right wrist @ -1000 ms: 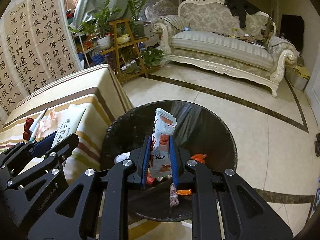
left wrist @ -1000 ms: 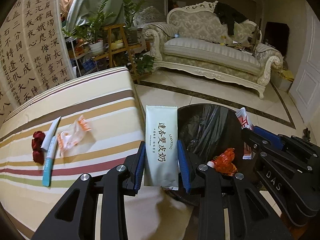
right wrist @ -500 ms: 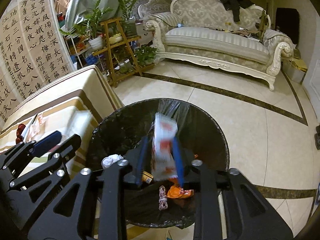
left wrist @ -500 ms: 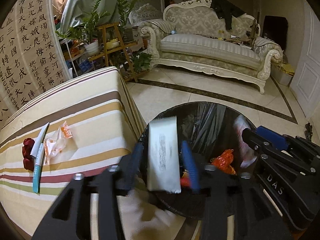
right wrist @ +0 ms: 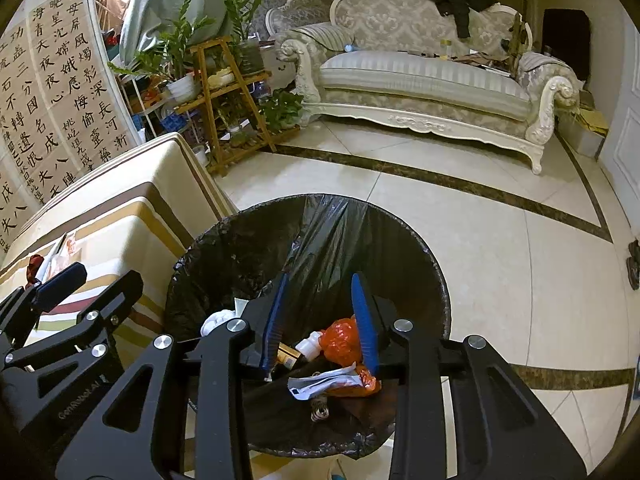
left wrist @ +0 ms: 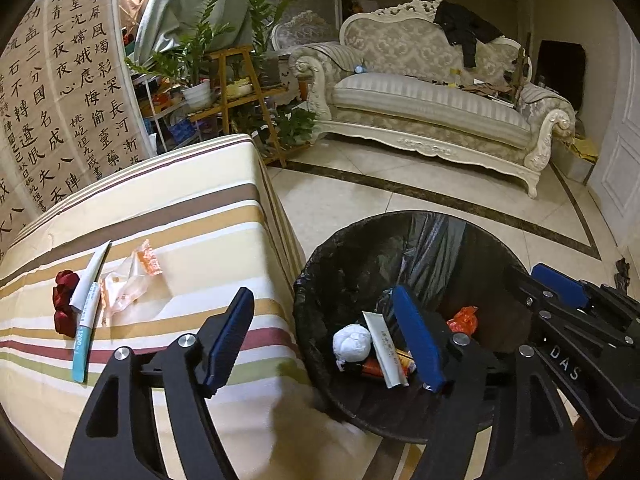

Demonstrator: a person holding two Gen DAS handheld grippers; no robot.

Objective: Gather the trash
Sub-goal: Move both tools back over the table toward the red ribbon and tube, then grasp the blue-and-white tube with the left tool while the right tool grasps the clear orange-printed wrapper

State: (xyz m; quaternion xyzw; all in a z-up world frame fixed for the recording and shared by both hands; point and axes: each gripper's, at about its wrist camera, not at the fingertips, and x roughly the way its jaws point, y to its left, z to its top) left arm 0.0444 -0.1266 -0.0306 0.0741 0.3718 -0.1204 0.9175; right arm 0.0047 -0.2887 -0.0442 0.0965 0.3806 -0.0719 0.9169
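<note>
A round bin with a black liner [left wrist: 400,240] [right wrist: 248,236] stands on the floor beside the striped table [left wrist: 168,208]. My left gripper [left wrist: 324,316] is open and empty over the bin's left rim. The white packet [left wrist: 384,348] lies inside the bin beside a white paper ball [left wrist: 352,342]. My right gripper [right wrist: 320,296] is open and empty above the bin; the orange-and-white wrapper [right wrist: 324,384] lies inside on orange trash [right wrist: 342,338]. On the table remain a clear orange-printed wrapper [left wrist: 128,280], a white-and-teal tube [left wrist: 88,312] and a dark red scrap [left wrist: 64,304].
A cream sofa [left wrist: 432,104] stands at the back with a black garment on it. A wooden plant stand [left wrist: 240,92] with potted plants is behind the table. A calligraphy screen [left wrist: 60,100] fills the left. A white door [left wrist: 620,160] is at the right.
Both grippers opened. The white packet dropped from my left gripper into the bin, and the orange-and-white wrapper dropped from my right gripper into the bin.
</note>
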